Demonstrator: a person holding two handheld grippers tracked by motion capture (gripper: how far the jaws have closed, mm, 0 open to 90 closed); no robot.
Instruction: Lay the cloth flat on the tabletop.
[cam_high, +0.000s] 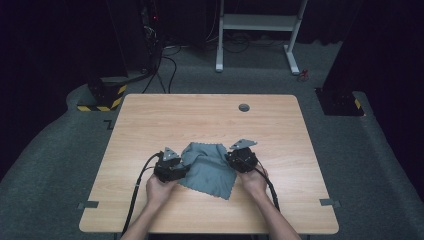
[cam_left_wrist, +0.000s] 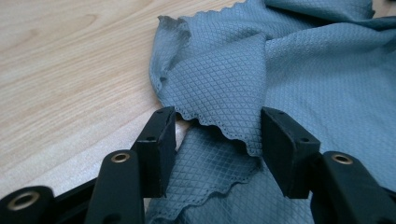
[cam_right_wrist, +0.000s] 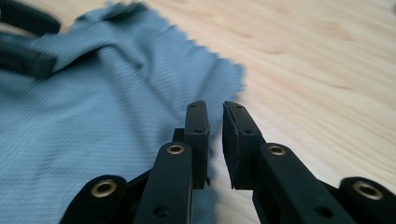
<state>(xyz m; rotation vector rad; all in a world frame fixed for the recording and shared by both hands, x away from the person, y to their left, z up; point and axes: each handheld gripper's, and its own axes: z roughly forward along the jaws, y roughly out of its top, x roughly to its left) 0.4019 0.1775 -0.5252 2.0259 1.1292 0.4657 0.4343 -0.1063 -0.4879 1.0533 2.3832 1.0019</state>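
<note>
We stand in a dark room with grey carpet, at a pale rectangular wooden table (cam_high: 150, 120) whose grain runs lengthwise. Near its front edge lies our grey-blue microfibre cloth (cam_high: 207, 170), woven in a small diamond pattern with scalloped edges, rumpled and partly folded over itself. Our left gripper (cam_left_wrist: 217, 135) holds its black jaws well apart, with a folded flap of cloth lying between them, the pads not pressing it. Our right gripper (cam_right_wrist: 215, 135) sits at the cloth's opposite edge, its jaws parted by a narrow gap with nothing gripped. That edge is blurred there, and the jaws hide the cloth beneath them.
</note>
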